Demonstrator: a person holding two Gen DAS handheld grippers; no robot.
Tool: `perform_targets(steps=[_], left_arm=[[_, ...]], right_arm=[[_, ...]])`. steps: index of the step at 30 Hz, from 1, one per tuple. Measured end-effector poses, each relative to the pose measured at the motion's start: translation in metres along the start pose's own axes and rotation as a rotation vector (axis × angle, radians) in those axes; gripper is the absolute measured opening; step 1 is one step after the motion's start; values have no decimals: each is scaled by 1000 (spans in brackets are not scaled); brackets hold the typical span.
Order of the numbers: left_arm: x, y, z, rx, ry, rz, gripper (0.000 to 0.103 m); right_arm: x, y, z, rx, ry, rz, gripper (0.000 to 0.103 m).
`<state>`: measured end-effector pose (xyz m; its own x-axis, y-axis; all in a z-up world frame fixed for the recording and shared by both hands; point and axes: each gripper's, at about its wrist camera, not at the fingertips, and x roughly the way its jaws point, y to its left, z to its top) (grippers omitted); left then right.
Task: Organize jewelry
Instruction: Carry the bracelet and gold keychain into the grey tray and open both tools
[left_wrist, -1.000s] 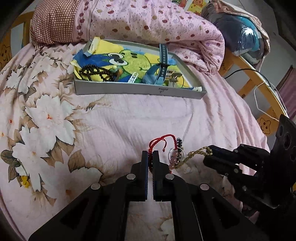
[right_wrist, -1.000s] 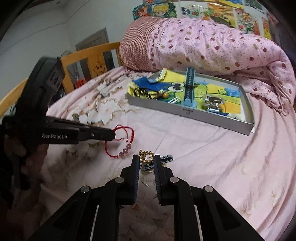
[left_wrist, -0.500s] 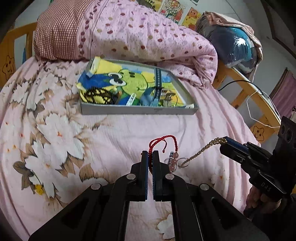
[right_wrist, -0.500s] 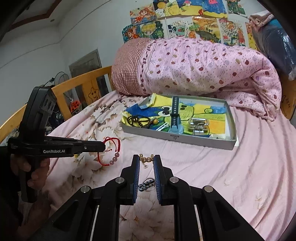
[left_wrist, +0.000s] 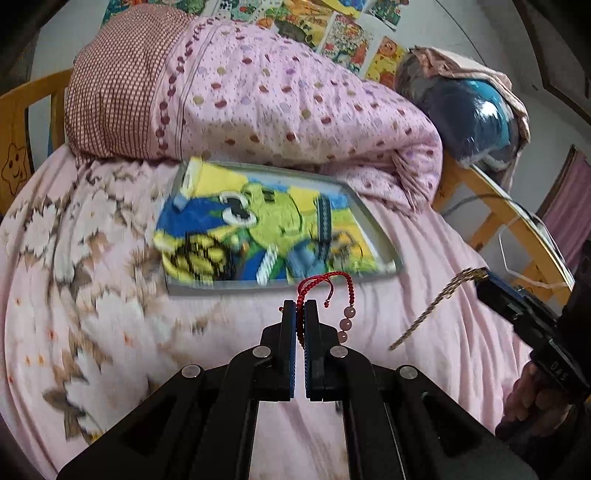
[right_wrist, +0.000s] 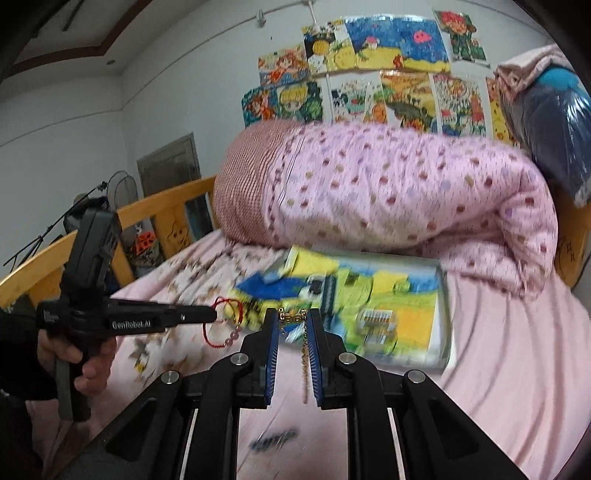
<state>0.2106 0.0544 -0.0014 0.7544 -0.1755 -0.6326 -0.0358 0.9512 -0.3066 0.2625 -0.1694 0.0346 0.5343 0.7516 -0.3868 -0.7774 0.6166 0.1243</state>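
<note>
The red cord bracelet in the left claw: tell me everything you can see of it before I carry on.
The red cord bracelet is a thin braided red string loop with a few round pinkish beads strung along one side. It is pinched in the shut left claw, the loop arching above the fingertips and the beaded side hanging down to the right. It hangs clear of the pink bedsheet, in front of the jewelry tray, touching only the claw. The right wrist view shows it dangling from the claw tip.

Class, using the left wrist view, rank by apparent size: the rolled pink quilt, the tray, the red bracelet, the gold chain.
1. Rolled pink quilt
2. Tray
3. and 4. Gold chain and red bracelet: too alike to rank; both dangle near the camera.
</note>
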Motion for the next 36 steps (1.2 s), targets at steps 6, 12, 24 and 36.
perform_targets(steps=[6,12,24,36], left_arm=[[32,12,34,-28,-39,20,2],[83,32,44,-75,24,43,2],[142,56,33,-105,147,61,2],[126,54,30,-116,125,-5,45]], right_arm=[[45,-34,22,34,-13,-54,14],[101,-64,6,130,108,-75,15],[138,-89,-33,175,250,-151,15],[115,-96,-34,150,234,-217,51]])
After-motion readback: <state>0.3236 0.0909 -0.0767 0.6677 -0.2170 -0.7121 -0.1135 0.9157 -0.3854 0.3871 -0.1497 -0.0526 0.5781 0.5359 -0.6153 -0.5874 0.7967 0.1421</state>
